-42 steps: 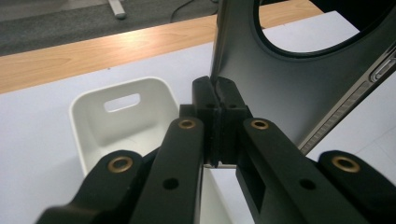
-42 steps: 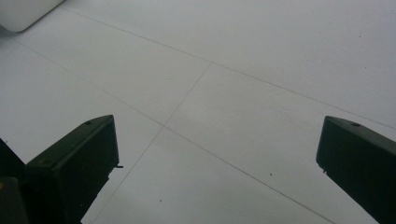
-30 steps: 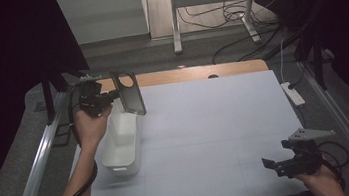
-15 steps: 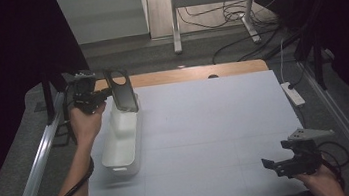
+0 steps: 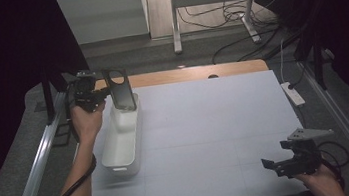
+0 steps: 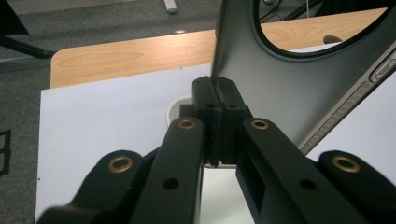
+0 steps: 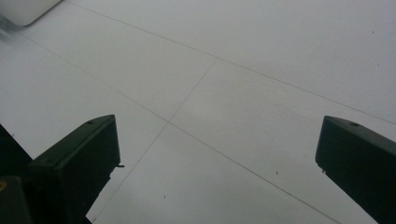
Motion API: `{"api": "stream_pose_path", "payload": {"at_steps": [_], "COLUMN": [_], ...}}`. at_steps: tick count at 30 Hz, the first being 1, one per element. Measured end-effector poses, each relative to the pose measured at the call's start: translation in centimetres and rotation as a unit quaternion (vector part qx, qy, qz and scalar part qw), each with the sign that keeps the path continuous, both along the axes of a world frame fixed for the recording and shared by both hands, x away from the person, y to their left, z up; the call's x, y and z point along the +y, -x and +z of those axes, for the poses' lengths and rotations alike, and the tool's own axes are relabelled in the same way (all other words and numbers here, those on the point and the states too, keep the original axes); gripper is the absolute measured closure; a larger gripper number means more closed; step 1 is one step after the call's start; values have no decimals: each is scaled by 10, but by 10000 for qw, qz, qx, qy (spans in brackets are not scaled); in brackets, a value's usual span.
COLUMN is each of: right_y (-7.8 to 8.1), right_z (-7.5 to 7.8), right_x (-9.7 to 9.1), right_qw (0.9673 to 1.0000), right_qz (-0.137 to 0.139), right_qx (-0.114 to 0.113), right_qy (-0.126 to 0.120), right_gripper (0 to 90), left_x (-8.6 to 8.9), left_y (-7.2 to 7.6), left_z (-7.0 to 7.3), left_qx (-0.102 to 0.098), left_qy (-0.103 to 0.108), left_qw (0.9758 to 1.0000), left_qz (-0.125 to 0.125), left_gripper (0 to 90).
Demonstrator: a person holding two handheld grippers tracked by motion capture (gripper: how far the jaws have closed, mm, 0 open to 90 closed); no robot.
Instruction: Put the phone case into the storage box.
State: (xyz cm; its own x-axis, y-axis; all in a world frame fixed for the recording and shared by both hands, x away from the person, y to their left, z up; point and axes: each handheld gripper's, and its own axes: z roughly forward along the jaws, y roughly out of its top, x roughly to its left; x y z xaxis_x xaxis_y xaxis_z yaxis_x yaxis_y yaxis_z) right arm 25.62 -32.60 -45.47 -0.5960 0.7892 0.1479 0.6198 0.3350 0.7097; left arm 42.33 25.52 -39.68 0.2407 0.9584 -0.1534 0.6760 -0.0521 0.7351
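Listing items on the desk (image 5: 216,123), white-covered with a wooden strip at 12 o'clock.

Item 1: left gripper (image 5: 104,92), at about 10 o'clock in the high view, clenched on the edge of a dark phone case (image 5: 121,88). Left gripper view shows the jaws pressed together on the case's thin wall, below its large round cutout.

Item 2: phone case, held upright, slightly tilted, above the far end of the white tray (image 5: 122,139).

Item 3: white tray, long and narrow, lying at 9 o'clock, just beside the person's left forearm.

Item 4: right gripper (image 5: 271,165), at 5 o'clock, well apart from the tray, jaws spread wide over bare desk, grasping nothing.

Item 5: white power strip (image 5: 292,92), at 3 o'clock off the desk edge.
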Motion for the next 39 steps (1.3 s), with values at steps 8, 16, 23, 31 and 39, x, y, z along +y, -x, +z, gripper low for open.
{"api": "stream_pose_path", "payload": {"at_steps": [8, 16, 23, 31, 39], "right_y": [0, 0, 0, 0, -1], "right_z": [0, 0, 0, 0, -1], "right_x": [0, 0, 0, 0, 1], "right_qw": [10000, 10000, 10000, 10000, 10000], "right_qz": [10, 40, 43, 32, 31], "right_qx": [-8, -1, 8, 22, 34], "right_qy": [-2, 7, 13, 20, 17], "right_gripper": [5, 9, 10, 12, 13], "left_x": [-1, -1, -2, -1, -4], "left_y": [-7, -13, -16, -17, -19], "left_z": [-9, -21, -32, -43, -49], "left_qx": [49, 152, 247, 349, 431], "left_qy": [-31, -55, -35, -15, -65], "left_qw": [9999, 9997, 9994, 9990, 9986], "left_qz": [94, 193, 256, 288, 312], "left_gripper": [891, 891, 891, 891, 890]}}
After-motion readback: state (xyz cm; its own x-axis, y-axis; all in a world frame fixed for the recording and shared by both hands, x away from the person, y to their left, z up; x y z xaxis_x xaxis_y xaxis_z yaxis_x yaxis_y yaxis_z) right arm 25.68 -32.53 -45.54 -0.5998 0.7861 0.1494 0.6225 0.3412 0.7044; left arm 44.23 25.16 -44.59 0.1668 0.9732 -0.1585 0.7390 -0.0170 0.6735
